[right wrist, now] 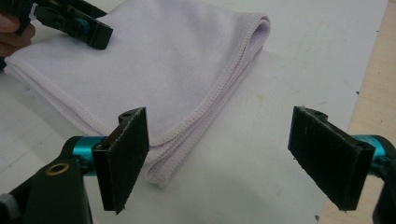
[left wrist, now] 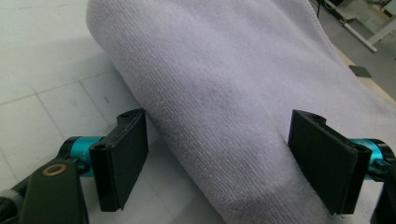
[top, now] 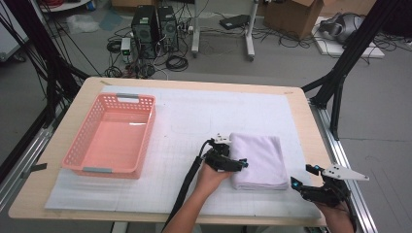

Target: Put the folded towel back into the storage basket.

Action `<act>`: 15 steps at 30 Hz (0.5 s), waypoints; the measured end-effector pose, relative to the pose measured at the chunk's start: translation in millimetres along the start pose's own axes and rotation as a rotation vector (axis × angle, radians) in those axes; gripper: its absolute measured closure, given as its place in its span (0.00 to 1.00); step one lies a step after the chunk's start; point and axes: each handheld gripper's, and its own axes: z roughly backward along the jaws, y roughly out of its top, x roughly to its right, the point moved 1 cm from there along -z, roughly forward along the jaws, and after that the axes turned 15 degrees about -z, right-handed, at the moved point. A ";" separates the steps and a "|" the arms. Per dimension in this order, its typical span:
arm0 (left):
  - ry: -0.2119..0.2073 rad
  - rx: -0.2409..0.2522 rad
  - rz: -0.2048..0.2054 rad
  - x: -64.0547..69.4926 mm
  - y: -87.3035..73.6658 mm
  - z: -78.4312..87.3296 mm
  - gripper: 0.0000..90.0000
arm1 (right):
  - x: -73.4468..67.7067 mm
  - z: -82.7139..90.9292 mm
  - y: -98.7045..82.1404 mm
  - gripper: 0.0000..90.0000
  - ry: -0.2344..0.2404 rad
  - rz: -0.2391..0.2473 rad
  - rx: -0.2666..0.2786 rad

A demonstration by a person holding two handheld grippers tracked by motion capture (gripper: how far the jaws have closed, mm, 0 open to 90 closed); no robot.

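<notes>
2 hand-held grippers, 1 folded towel, 1 basket, on a wooden table (top: 301, 126) covered by a white gridded mat (top: 194, 121).

Item 1: folded towel (top: 257, 160), pale lilac-white, several layers, stitched hem. Lies flat on the mat, right of centre, toward the person's side. In the right gripper view the stacked layers and 1 rounded corner (right wrist: 154, 175) show nearest the camera; in the left gripper view the rounded folded edge runs between that gripper's jaws.

Item 2: left gripper (top: 231, 162), black with teal fittings, held in the person's left hand (top: 211, 177). Sits at the towel's left edge, just over it. Jaws wide apart, 1 on the mat side of the fold and 1 over the cloth; they straddle the fold and grip nothing. Whether a pad brushes the cloth cannot be told.

Item 3: right gripper (top: 303, 177), black, with a grey 3-cornered plate on top, held at the table's near right corner. Near the towel's near right corner but apart from it. Jaws wide apart, nothing between them but bare mat and the towel's corner lying farther off.

Item 4: pink plastic basket (top: 87, 131), perforated walls, grey handle strips on 2 ends. Stands on the mat's left part, well apart from the towel.
</notes>
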 end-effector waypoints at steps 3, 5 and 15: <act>0.006 -0.015 -0.035 3.3 1.0 -1.6 0.23 | -1.0 -0.5 0.4 0.22 0.002 0.000 -0.001; 0.005 -0.018 -0.046 5.2 1.1 -2.3 0.27 | -1.7 -1.3 0.7 0.22 0.002 0.002 -0.005; -0.058 -0.025 -0.046 7.1 -0.1 -1.9 0.69 | -4.2 -5.2 2.2 0.22 0.012 0.009 -0.008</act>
